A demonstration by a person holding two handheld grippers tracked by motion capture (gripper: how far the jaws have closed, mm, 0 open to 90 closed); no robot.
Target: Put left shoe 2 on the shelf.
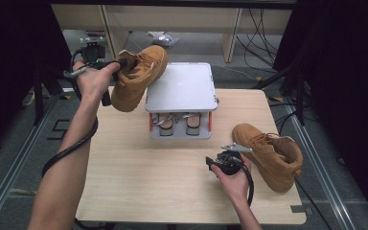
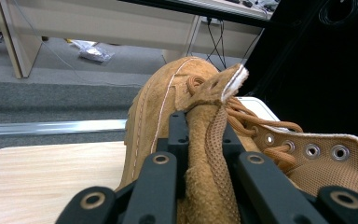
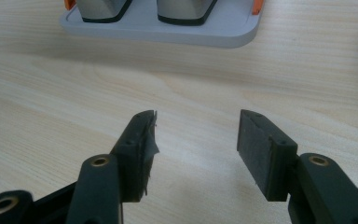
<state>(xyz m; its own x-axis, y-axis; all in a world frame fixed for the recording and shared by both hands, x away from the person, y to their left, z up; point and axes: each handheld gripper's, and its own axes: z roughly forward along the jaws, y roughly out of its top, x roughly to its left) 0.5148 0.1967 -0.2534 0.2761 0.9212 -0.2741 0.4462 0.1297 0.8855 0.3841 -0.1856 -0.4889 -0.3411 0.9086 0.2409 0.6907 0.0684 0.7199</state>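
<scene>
Tan suede covers both boots, and no brand mark or readable writing shows on them or on the grey device between them. One boot point(image 1: 138, 76) hangs in the air above the far left corner of the tabletop point(image 1: 139, 172), toe tilted up toward the device, held by the left tool point(image 1: 116, 64), whose black jaws are closed on the boot's heel collar. In the left gripper view the pinched collar rises between the two jaws: napped suede outside, a woven mesh lining with a fine honeycomb texture inside, a pale foam edge at the top. Beside it run white stitching along the upper, round metal eyelets point(image 2: 326, 151) and flat tan laces point(image 2: 242, 114). The other boot point(image 1: 270, 154) lies on its side at the right edge of the tabletop, opening toward the far side, with laces through metal eyelets. The right tool point(image 3: 196, 140) rests low over the pale wood-grain tabletop just left of that boot, its jaws standing apart with nothing between them; the rubber pad on one jaw looks frayed at its edge. The grey device point(image 1: 182, 88) has a flat, smooth lid with rounded corners, orange side posts and two rounded, shoe-shaped forms point(image 1: 179, 123) beneath
</scene>
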